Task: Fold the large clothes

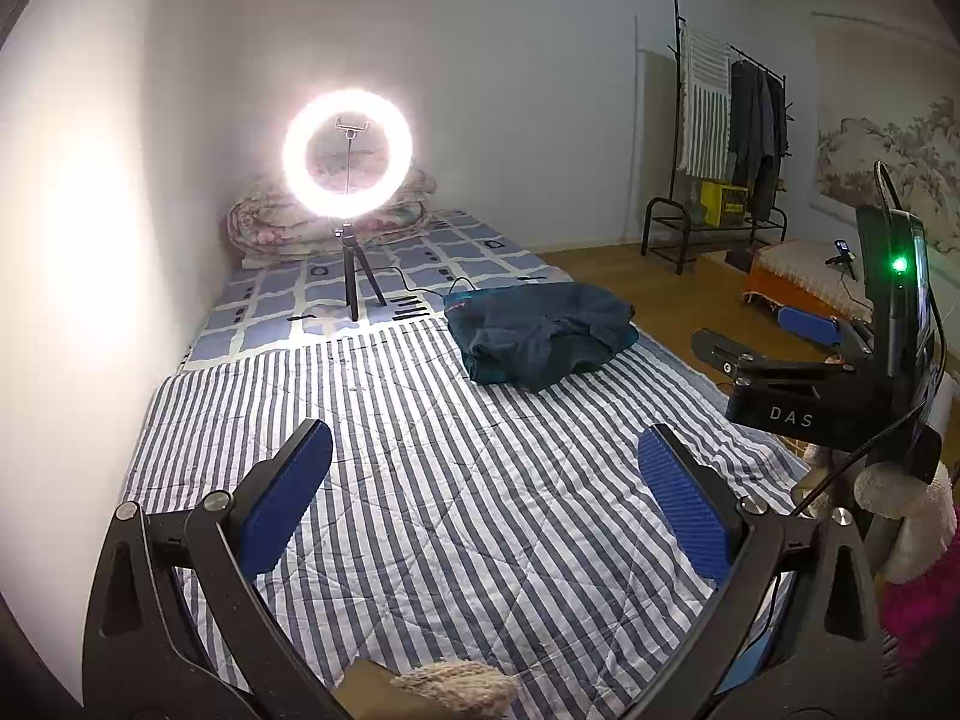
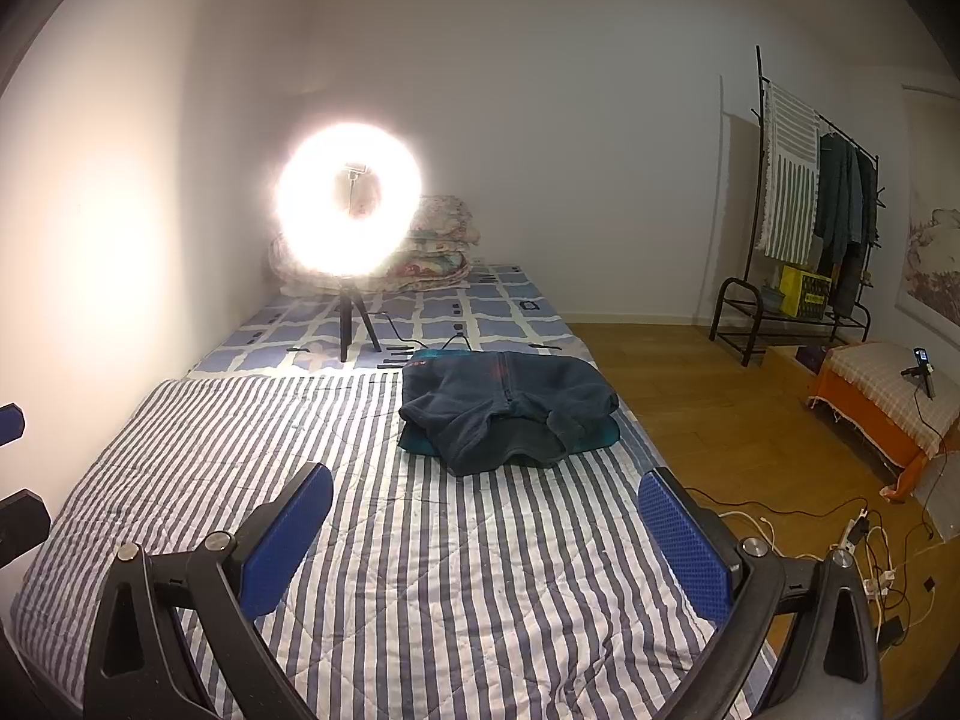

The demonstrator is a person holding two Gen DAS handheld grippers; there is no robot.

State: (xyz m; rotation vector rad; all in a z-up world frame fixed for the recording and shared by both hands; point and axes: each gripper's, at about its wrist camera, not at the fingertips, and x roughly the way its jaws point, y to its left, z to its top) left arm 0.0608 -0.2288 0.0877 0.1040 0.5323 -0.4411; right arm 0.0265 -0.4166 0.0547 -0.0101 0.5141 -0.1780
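A dark navy fleece garment (image 1: 543, 333) lies folded in a stack on the striped quilt (image 1: 420, 480), near the bed's right edge; it also shows in the right wrist view (image 2: 507, 414). My left gripper (image 1: 486, 498) is open and empty, held above the quilt well short of the garment. My right gripper (image 2: 486, 531) is open and empty, also above the quilt in front of the garment. The right gripper's body (image 1: 780, 360) shows at the right of the left wrist view.
A lit ring light (image 2: 348, 204) on a small tripod stands on the checked sheet behind the garment, with a cable. Folded floral bedding (image 2: 438, 252) lies by the wall. A clothes rack (image 2: 810, 228), an orange-covered stool (image 2: 882, 402) and floor cables (image 2: 864, 546) are to the right.
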